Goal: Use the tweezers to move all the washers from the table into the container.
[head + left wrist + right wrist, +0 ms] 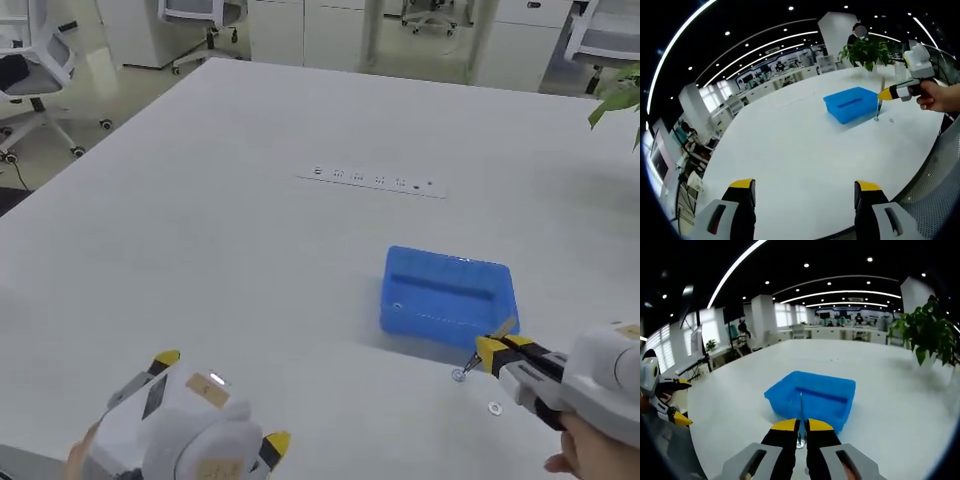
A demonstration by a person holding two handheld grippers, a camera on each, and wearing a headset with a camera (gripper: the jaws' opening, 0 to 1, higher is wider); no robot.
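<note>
A blue open container (448, 295) stands on the white table (250, 250), right of centre. My right gripper (492, 352) is shut on thin metal tweezers (472, 364) just in front of the container's near wall. The tweezers' tip touches a small washer (458, 376) on the table; whether it grips the washer is too small to tell. A second washer (495, 408) lies a little nearer. The right gripper view has the tweezers (801, 410) rising between the shut jaws, with the container (812, 397) behind. My left gripper (220, 400) is open and holds nothing, low at the front left.
A socket strip (372, 180) is set flush into the table beyond the container. A potted plant (615, 100) stands at the far right edge. Office chairs (40, 80) stand on the floor past the table's left side. The table's near edge (920, 180) curves close by.
</note>
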